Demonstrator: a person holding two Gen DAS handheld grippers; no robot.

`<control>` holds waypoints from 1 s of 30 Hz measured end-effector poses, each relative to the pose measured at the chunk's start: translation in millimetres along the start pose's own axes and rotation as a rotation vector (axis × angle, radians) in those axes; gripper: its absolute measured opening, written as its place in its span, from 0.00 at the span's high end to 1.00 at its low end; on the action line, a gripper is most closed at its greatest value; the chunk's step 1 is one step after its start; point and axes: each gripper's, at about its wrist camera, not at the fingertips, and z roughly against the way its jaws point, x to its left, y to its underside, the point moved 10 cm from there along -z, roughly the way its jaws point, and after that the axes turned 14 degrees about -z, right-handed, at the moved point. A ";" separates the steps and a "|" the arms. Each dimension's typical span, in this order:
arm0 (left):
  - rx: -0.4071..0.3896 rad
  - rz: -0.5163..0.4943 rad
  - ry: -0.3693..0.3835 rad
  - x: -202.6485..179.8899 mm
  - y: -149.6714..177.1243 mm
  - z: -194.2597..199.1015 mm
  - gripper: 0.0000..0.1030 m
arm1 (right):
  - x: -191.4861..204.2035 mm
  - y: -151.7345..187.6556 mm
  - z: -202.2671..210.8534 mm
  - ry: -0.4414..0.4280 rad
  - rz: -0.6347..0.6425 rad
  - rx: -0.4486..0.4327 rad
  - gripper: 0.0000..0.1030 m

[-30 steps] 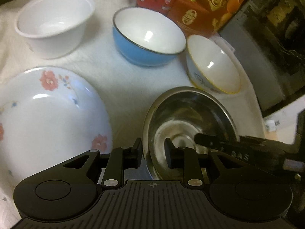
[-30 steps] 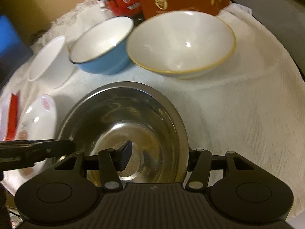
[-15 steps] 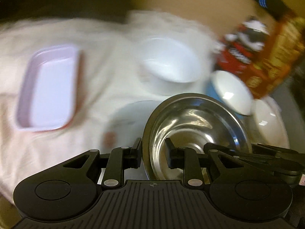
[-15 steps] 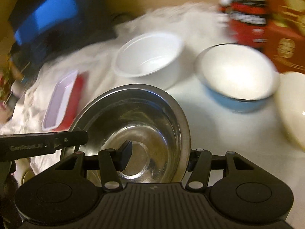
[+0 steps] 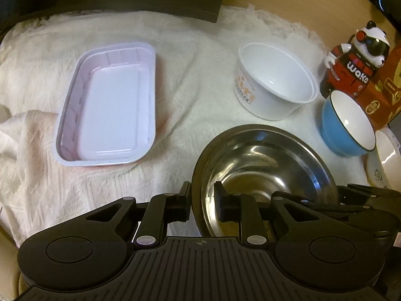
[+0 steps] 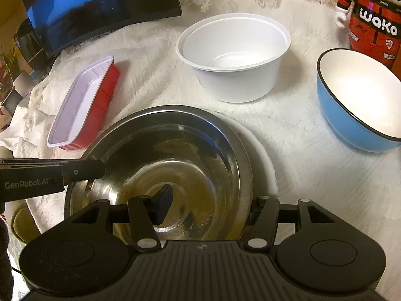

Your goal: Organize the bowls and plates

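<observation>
Two hand-held grippers carry a steel bowl [image 5: 263, 160] between them above a worktop draped in a white fluffy cloth [image 5: 195, 57]. The left gripper [image 5: 201, 202] has just been narrowing its jaws, which pinch the bowl's near-left rim, one finger outside the wall and one inside. The right gripper [image 6: 208, 202] straddles the near-right rim with its jaws set wider, one finger inside the bowl and the other outside; whether both pads press on the metal cannot be told from the right wrist view. In that view the steel bowl sits over a white plate [image 6: 263, 155], whose edge curves out on the bowl's right side; contact between the two is not clear. Farther back stands a white plastic bowl [image 5: 275, 80], with a blue bowl [image 5: 345, 128] to its right and a yellow-rimmed bowl [image 5: 387, 160] at the right edge. A shallow tray with a white inside and red outside [image 6: 82, 105] lies to the left. A panda figure [image 5: 356, 60] and a red box [image 5: 381, 100] stand at far right, a dark monitor [image 6: 100, 7] at far left.
</observation>
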 end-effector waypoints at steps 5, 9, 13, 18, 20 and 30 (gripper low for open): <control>-0.001 -0.008 -0.033 4.9 1.7 1.5 0.74 | -6.1 -2.0 8.5 0.021 0.026 -0.032 0.45; 0.005 -0.011 -0.038 5.3 -0.3 -1.3 0.67 | -8.7 -10.0 22.6 0.053 0.066 -0.113 0.45; 0.025 -0.006 -0.018 3.5 1.1 -9.6 0.66 | -17.7 -16.2 26.4 0.083 0.059 -0.149 0.44; 0.075 0.032 0.033 1.4 7.5 -28.9 0.70 | -38.7 -10.9 11.4 0.101 -0.039 -0.080 0.44; 0.087 0.057 0.079 -2.6 8.6 -35.4 0.67 | -41.7 -5.4 0.4 0.053 -0.088 -0.006 0.43; 0.123 0.033 0.081 -15.3 3.0 -43.2 0.63 | -48.1 -3.2 3.9 0.016 -0.134 0.048 0.39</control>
